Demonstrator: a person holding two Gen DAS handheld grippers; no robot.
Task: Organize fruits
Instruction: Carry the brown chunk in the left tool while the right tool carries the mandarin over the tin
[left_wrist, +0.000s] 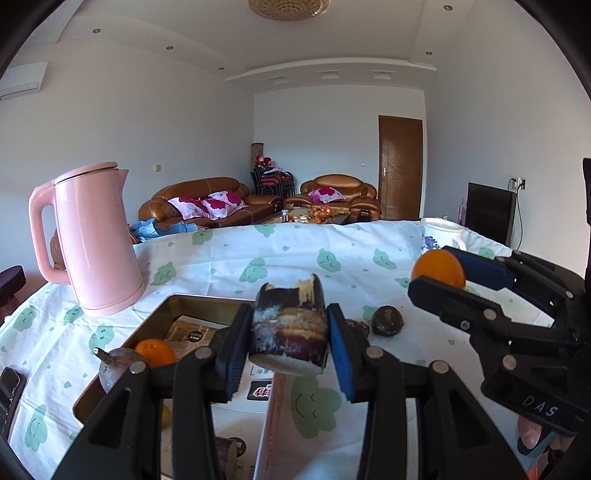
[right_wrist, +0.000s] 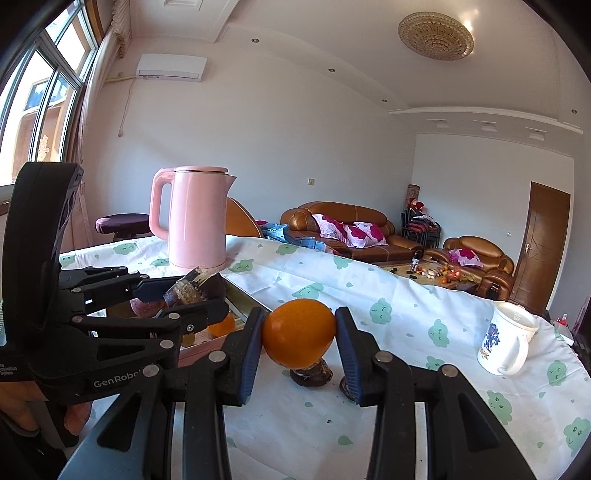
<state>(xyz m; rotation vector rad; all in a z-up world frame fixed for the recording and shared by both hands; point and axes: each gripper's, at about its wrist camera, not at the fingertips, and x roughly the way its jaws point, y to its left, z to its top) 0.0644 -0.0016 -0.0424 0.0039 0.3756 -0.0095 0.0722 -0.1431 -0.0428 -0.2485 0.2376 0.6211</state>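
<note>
Partway through, by my read: the gold metal tin tray at lower left of the left wrist view already holds a small orange and a brownish-purple round fruit. Left gripper is clamped on a dark purple sugarcane stub, ragged-cut on top, pale at the cut end. Right gripper squeezes a smooth round orange, centre frame. Left to do: two dark wrinkled fruits on the cloud-print tablecloth.

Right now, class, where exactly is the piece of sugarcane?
The piece of sugarcane is clamped in the left gripper, held above the tray, right of the pink kettle.
</note>
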